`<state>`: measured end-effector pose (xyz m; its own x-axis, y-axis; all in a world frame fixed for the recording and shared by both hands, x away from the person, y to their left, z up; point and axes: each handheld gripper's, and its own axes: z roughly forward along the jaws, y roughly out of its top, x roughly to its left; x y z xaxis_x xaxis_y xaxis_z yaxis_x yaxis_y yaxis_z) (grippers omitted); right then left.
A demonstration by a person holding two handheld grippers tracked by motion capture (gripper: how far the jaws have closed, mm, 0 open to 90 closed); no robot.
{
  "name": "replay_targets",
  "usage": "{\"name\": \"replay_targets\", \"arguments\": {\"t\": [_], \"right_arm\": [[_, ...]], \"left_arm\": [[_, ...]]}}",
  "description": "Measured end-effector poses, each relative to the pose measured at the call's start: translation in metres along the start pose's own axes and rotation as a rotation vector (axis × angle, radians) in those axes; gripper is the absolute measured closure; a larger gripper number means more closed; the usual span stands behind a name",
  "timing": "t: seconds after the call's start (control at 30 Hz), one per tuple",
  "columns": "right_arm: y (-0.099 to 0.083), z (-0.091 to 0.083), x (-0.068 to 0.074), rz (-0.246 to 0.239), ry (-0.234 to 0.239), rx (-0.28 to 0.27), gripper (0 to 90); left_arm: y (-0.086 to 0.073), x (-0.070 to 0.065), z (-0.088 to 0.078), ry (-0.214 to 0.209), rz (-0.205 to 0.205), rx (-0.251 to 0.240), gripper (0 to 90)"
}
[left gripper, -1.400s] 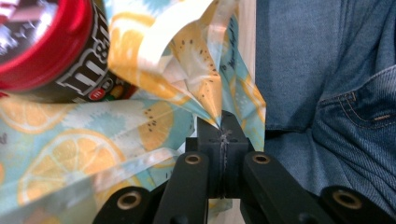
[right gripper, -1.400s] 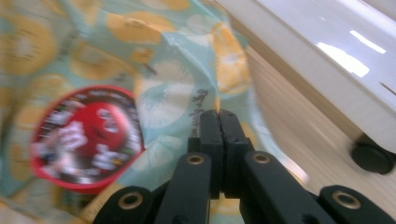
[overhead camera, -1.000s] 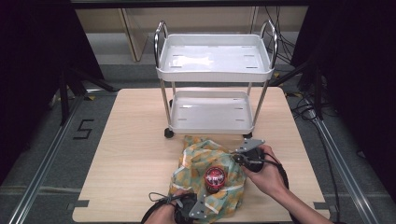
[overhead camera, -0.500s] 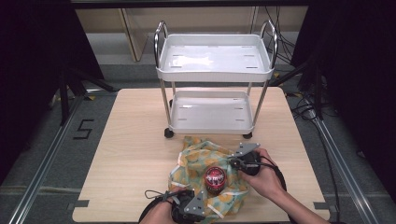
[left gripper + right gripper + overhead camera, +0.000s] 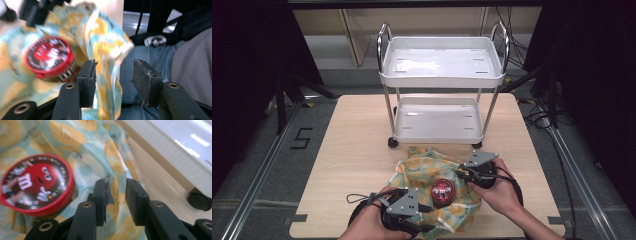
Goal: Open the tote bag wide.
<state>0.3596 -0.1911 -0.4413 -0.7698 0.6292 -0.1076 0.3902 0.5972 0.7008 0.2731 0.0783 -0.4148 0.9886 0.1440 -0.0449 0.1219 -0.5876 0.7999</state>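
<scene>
Lying rumpled, the yellow-flowered cloth (image 5: 422, 172) seemingly cradles a red-lidded tin (image 5: 443, 190).

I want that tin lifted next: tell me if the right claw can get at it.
Probably yes. The tin sits uncovered on the cloth, just beside the right claw, whose jaws have just been opening; only a cloth fold lies between them.

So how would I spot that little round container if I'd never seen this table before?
Start at the white two-shelf cart standing at the table's far side, then come toward the person to the crumpled cloth printed with yellow fruit slices. The tin sits on that cloth between the two hand-held tools; its red lid with a cartoon face is the one red thing there.
</scene>
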Motion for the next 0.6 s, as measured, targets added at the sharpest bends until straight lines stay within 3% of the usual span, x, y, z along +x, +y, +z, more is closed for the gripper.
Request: {"name": "replay_targets", "arguments": {"t": [0.17,0.2,0.23,0.27,0.3,0.33,0.4,0.43,0.47,0.5,0.6], "right_arm": [[0.003,-0.011,0.0,0.0,0.004,-0.047,68.6],[0.004,-0.017,0.0,0.002,0.021,-0.064,68.4],[0.004,-0.019,0.002,0.01,0.028,-0.071,68.7],[0.005,-0.022,0.002,-0.008,0.038,-0.077,69.8],[0.005,-0.026,0.004,-0.014,0.048,-0.081,71.5],[0.005,-0.03,0.007,-0.013,0.069,-0.082,74.9],[0.005,-0.035,0.012,-0.022,0.099,-0.071,81.7],[0.005,-0.035,0.012,-0.022,0.099,-0.071,81.7],[0.004,-0.04,0.019,-0.02,0.139,-0.061,86.8],[0.004,-0.043,0.023,-0.018,0.164,-0.06,87.9],[-0.002,-0.049,0.035,-0.038,0.223,-0.059,88.2]], "left_arm": [[0.004,0.008,-0.009,0.036,-0.028,-0.05,49.7],[0.004,0.013,-0.011,0.066,-0.048,-0.06,50.4],[0.004,0.02,-0.012,0.14,-0.084,-0.076,51.8],[0.004,0.025,-0.013,0.186,-0.101,-0.075,53.5],[0.004,0.025,-0.013,0.186,-0.101,-0.075,55.6],[0.002,0.035,-0.014,0.269,-0.121,-0.055,57.6],[0.0,0.044,-0.014,0.348,-0.157,-0.048,62.5],[0.0,0.044,-0.014,0.348,-0.157,-0.048,65.0],[-0.003,0.052,-0.013,0.381,-0.186,-0.042,67.1],[-0.005,0.055,-0.011,0.385,-0.208,-0.047,68.7],[-0.011,0.061,-0.008,0.428,-0.239,-0.01,71.6]]}}
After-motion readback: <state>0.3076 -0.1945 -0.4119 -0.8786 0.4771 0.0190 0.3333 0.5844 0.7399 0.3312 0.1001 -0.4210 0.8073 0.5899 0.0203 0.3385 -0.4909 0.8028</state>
